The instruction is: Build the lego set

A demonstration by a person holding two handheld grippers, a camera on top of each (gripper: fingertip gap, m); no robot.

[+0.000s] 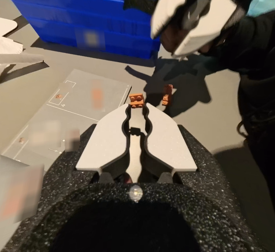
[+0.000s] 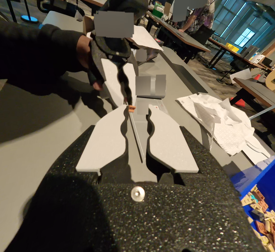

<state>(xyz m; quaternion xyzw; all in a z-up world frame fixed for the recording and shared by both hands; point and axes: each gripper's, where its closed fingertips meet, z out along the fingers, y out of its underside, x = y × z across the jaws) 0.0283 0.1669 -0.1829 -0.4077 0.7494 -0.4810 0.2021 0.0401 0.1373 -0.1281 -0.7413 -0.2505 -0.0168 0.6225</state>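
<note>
My left gripper [image 1: 136, 106] is shut on a small orange bracket brick [image 1: 136, 100], held at its fingertips above the grey table [image 1: 104, 60]. A second orange-brown brick piece [image 1: 167, 96] lies on the table just right of it, in shadow. My right gripper [image 2: 136, 109] is open and empty. It faces the left gripper [image 2: 119, 84], whose orange brick [image 2: 132, 108] sits close to my right gripper's left fingertip. In the left wrist view the right gripper [image 1: 165, 43] hovers, blurred, at upper right above the loose piece.
An open instruction booklet [image 1: 67, 110] lies left of the bricks. A blue bin [image 1: 89, 14] stands behind; in the right wrist view it [image 2: 253, 174] holds several loose bricks [image 2: 261, 215]. Crumpled white paper bags [image 2: 223, 125] lie to the right. A person stands at a far table [image 2: 197, 18]. There is about 7 centimeters between the tips of the two grippers.
</note>
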